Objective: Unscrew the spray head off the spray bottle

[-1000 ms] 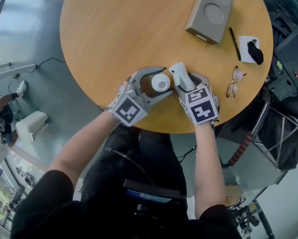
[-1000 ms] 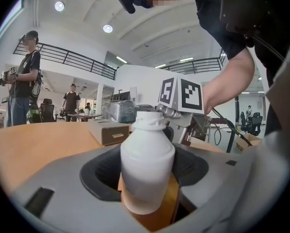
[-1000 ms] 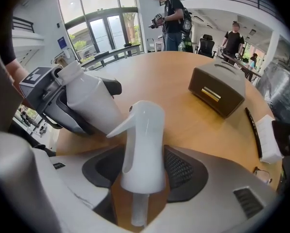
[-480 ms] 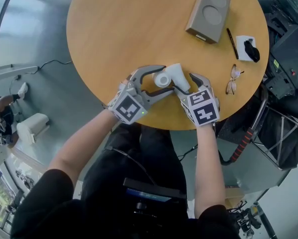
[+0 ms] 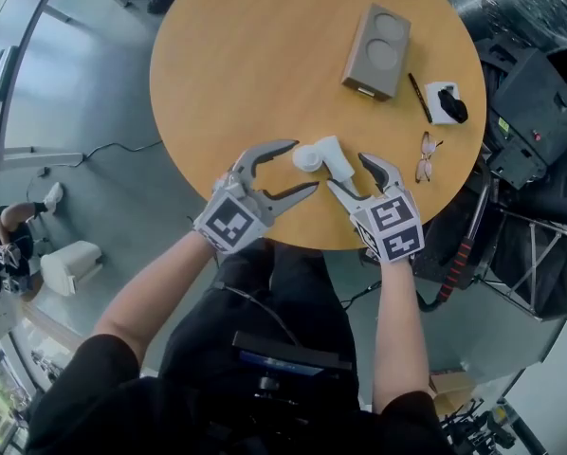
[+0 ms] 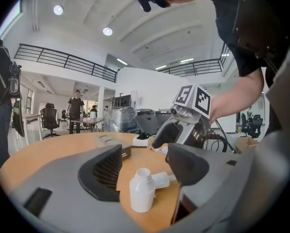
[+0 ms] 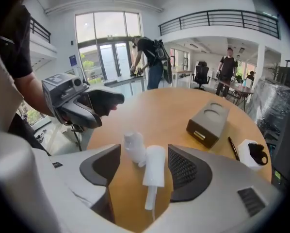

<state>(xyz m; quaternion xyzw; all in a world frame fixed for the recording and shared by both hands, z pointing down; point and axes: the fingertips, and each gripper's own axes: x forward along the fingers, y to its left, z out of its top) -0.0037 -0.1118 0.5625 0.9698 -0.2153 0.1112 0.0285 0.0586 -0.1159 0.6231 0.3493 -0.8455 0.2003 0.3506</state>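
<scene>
A small white bottle (image 5: 307, 157) stands upright with a bare neck on the round wooden table (image 5: 246, 64). The white spray head (image 5: 335, 159) lies on its side against it, with its tube out. From the left gripper view the bottle (image 6: 141, 198) and spray head (image 6: 162, 179) sit below the jaws. My left gripper (image 5: 302, 167) hangs open above and just short of the bottle, holding nothing. My right gripper (image 5: 346, 171) is open too; its jaws have just been opening and nothing is between them. The spray head (image 7: 153, 170) and bottle (image 7: 134, 147) lie beneath it.
A grey box (image 5: 376, 51) lies at the table's far side. A pen (image 5: 418, 98), a white pad with a black item (image 5: 445, 102) and glasses (image 5: 425, 156) sit near the right edge. The near table edge runs under both hands. People stand in the background (image 7: 152, 57).
Both grippers have lifted and drawn back toward me. The right jaws let go of the spray head, which now lies beside the bottle. The left jaws no longer surround the bottle.
</scene>
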